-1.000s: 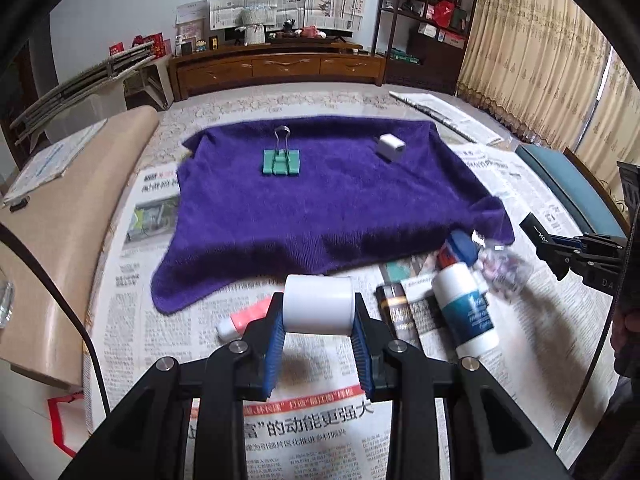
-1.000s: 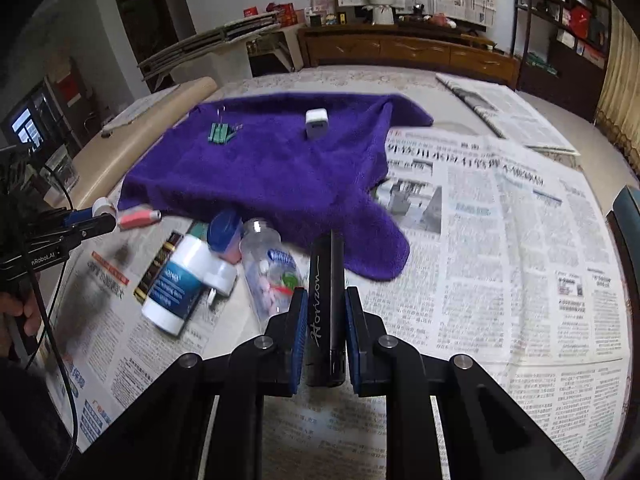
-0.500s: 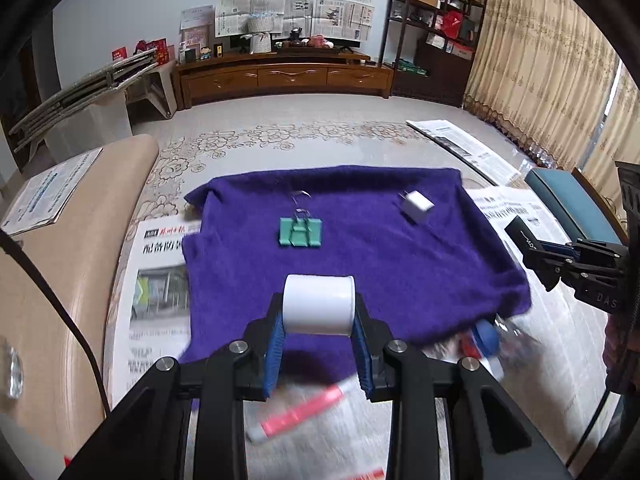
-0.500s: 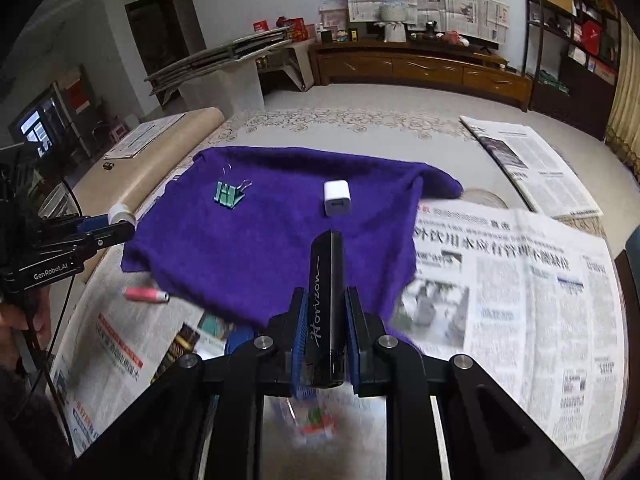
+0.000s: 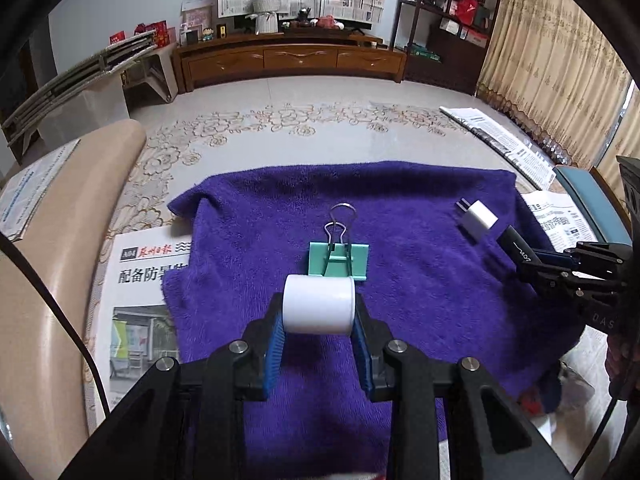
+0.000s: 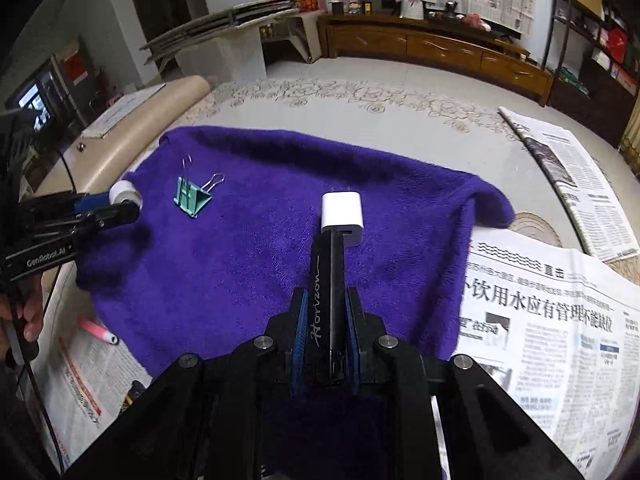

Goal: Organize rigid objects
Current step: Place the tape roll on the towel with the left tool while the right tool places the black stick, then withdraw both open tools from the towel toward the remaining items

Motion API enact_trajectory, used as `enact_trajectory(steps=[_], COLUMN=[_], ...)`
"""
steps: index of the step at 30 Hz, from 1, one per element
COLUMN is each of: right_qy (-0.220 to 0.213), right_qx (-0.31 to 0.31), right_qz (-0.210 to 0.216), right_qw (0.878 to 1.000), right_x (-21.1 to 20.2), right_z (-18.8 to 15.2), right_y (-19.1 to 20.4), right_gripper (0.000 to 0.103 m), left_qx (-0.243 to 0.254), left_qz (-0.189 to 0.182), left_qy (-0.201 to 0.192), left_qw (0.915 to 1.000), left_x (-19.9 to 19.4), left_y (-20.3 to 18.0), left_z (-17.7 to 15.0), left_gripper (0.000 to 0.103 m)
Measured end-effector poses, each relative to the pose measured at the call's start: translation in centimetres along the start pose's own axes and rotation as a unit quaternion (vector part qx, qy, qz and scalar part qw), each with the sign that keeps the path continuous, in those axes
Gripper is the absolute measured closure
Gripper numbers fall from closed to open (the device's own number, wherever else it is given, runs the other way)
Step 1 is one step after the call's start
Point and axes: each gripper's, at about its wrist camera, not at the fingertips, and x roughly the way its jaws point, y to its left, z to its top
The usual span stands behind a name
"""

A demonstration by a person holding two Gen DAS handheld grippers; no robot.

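Left hand-held gripper (image 5: pixel 319 316) clamps a white roll (image 5: pixel 319 305) just behind the green binder clip (image 5: pixel 338 260), right hand-held gripper (image 6: pixel 327 320) clamps a black pen (image 6: pixel 329 304) behind the white charger (image 6: pixel 342 217); careless release risks knocking either across the purple towel (image 5: pixel 400 280).

Newspapers (image 6: pixel 560 320) cover the floor (image 5: pixel 320 120) beside the towel; a wooden cabinet (image 5: pixel 292 60), a shelf unit (image 5: pixel 452 24) and curtains (image 5: pixel 552 68) line the walls.

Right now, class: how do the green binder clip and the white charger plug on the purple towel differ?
The green binder clip is a wedge with wire handles; the white charger plug is a smooth rounded block with prongs. The clip lies nearer the left gripper, the plug nearer the right gripper. Both rest ungripped on the purple towel.
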Motion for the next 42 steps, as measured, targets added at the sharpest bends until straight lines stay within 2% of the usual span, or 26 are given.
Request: enact_trajectory(steps=[8, 18, 20, 24, 27, 29, 32, 34, 36, 37, 38, 40, 42], right_qy=[0.025, 0.033, 0.032, 0.039, 0.042, 0.045, 0.043, 0.039, 0.029, 0.023, 0.015, 0.005, -0.004], right_qx=[-0.027, -0.065, -0.076, -0.077, -0.081, -0.072, -0.049, -0.027, -0.013, -0.01, -0.009, -0.006, -0.004], right_qz=[-0.011, -0.017, -0.016, -0.008, -0.017, -0.022, -0.014, -0.007, -0.012, -0.017, -0.016, -0.03, -0.037], right_qw=[0.999, 0.997, 0.996, 0.996, 0.996, 0.996, 0.998, 0.999, 0.999, 1.0, 1.0, 1.0, 0.999], right_x=[1.3, 1.7, 1.7, 1.7, 1.6, 1.5, 0.9, 0.4, -0.6, -1.2, -2.0, -3.5, -5.0], right_z=[-0.2, -1.1, -1.2, -0.9, -0.8, -0.9, -1.0, -1.0, -1.2, -1.3, -1.5, -2.0, -2.6], right_y=[0.7, 1.2, 1.3, 0.8, 0.7, 0.5, 0.2, -0.1, 0.0, 0.1, 0.3, 0.8, 1.1], right_gripper=[0.085, 0.085, 0.085, 0.083, 0.072, 0.052, 0.051, 0.046, 0.032, 0.02, 0.014, 0.003, 0.001], left_qx=[0.007, 0.065, 0.072, 0.079, 0.072, 0.068, 0.063, 0.053, 0.039, 0.034, 0.03, 0.024, 0.022], left_qz=[0.005, 0.024, 0.031, 0.051, 0.042, 0.04, 0.042, 0.043, 0.031, 0.027, 0.023, 0.01, -0.003], left_qy=[0.025, 0.03, 0.028, 0.03, 0.032, 0.034, 0.018, 0.005, -0.007, -0.013, -0.016, -0.025, -0.024], left_qw=[0.9997, 0.9972, 0.9965, 0.9951, 0.996, 0.9963, 0.997, 0.9977, 0.9987, 0.999, 0.9992, 0.9994, 0.9995], left_x=[2.1, 2.3, 2.3, 2.3, 2.2, 2.2, 1.3, 0.3, -1.0, -1.8, -2.4, -4.1, -5.3], left_y=[-0.2, -1.3, -1.4, -0.9, -0.5, -0.3, -0.5, -0.6, -0.6, -0.6, -0.6, -0.5, -0.3], left_z=[-0.7, -1.0, -1.0, -1.0, -1.1, -1.2, -1.5, -1.9, -2.2, -2.5, -2.7, -3.6, -4.4], left_gripper=[0.074, 0.071, 0.066, 0.039, 0.034, 0.029, 0.026, 0.014, 0.006, 0.005, 0.004, 0.003, 0.002])
